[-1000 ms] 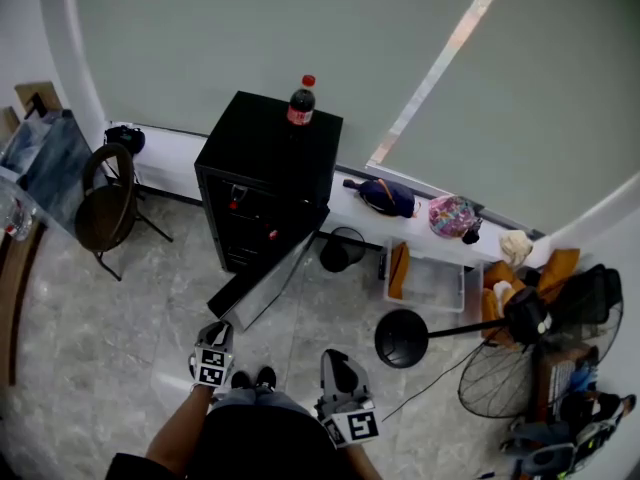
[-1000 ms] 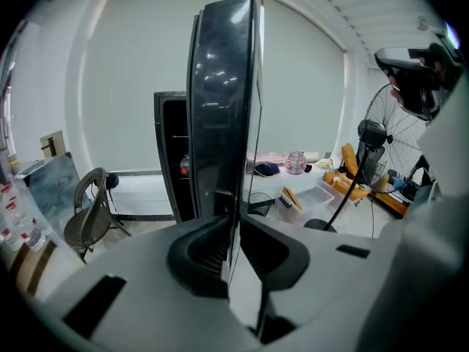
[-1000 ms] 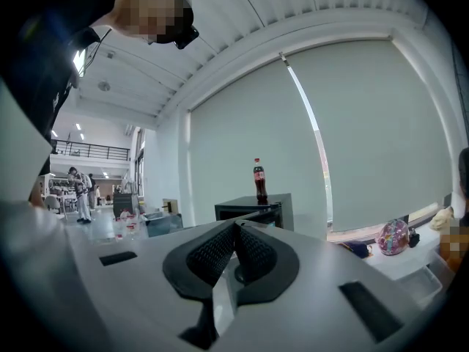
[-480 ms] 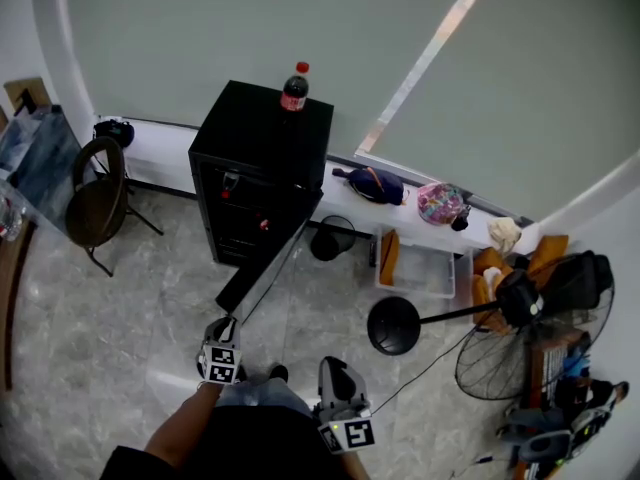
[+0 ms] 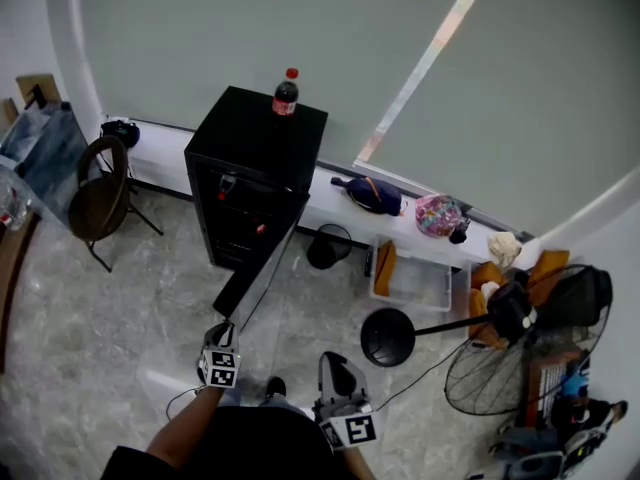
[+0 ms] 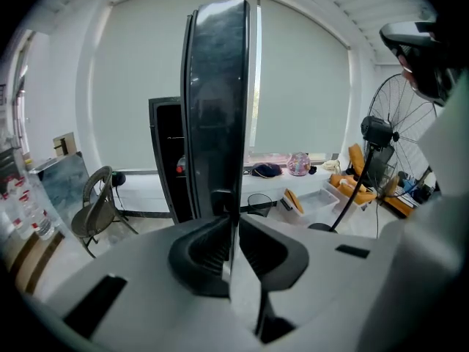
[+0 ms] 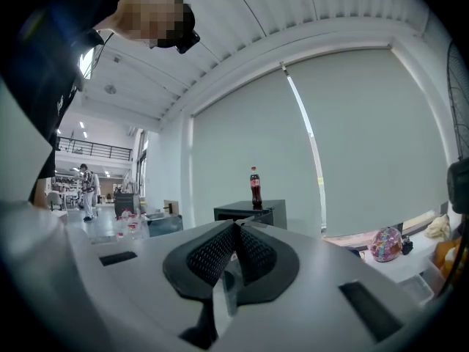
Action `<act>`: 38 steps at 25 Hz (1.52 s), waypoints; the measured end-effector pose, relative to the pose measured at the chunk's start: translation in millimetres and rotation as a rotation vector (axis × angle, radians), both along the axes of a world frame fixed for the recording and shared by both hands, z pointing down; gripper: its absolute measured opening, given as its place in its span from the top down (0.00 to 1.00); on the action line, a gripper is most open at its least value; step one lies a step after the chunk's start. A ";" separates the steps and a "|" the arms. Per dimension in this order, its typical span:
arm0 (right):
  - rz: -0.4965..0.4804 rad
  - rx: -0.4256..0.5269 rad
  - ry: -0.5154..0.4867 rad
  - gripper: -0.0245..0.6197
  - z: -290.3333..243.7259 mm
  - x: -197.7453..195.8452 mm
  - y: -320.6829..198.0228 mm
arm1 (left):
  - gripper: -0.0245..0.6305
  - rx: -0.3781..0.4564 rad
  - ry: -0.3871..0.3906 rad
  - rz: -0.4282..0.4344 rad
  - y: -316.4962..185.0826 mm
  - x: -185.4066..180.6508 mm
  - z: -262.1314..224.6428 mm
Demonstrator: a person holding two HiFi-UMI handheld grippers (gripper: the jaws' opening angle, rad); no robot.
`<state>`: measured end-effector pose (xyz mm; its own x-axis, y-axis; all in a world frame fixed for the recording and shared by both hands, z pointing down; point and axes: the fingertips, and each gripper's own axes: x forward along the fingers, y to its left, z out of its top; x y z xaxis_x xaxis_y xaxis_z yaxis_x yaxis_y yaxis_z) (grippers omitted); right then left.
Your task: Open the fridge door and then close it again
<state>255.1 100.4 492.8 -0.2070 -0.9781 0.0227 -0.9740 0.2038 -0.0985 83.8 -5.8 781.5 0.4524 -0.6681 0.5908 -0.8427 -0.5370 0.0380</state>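
Door [image 6: 216,86] edge is what our left claw [image 6: 233,222] is clenched on: the pads meet on the thin free edge, low down, and the panel rises straight out of them, seen edge-on. We judge this hold is chosen for leverage. The free edge lies farthest from the hinge, so a light pull there swings the whole panel. In the head view that claw sits right at the near end of the door, just in front of our body. Our right claw [image 7: 234,229] is clenched on nothing, its pads pressed together with only the room beyond. It is held close to our body on the other side, apart from the door, probably so it stays out of the swing. The door stands upright with its long axis vertical, and it is well open. It runs out from the hinge at the front corner of the fridge [image 5: 262,138], on the picture's right, and its free edge points toward us. We judge it to stand not far from square to the fridge front, which leaves the dark shelves inside exposed. The fridge stands on the floor [image 5: 120,308] against a low ledge [image 5: 330,203] under the blind. A bottle [image 5: 285,93] stands upright on top, a reason to swing the door gently.
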 end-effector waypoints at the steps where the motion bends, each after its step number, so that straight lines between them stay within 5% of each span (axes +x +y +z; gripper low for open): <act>1: -0.005 0.000 0.001 0.94 -0.3 5.0 2.1 | 0.91 0.002 0.001 -0.006 2.3 4.1 0.0; 26: -0.105 -0.037 0.044 0.94 24.7 84.4 57.5 | 0.92 0.013 -0.007 -0.088 49.3 88.7 -1.3; 38: -0.198 -0.072 0.042 0.94 52.2 75.6 44.0 | 0.94 0.042 -0.008 0.015 66.4 130.0 8.8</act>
<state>330.7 144.4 545.0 -0.3927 -0.9138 0.1038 -0.9191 0.3858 -0.0802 213.7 60.7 790.3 0.4584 -0.6851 0.5661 -0.8346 -0.5508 0.0091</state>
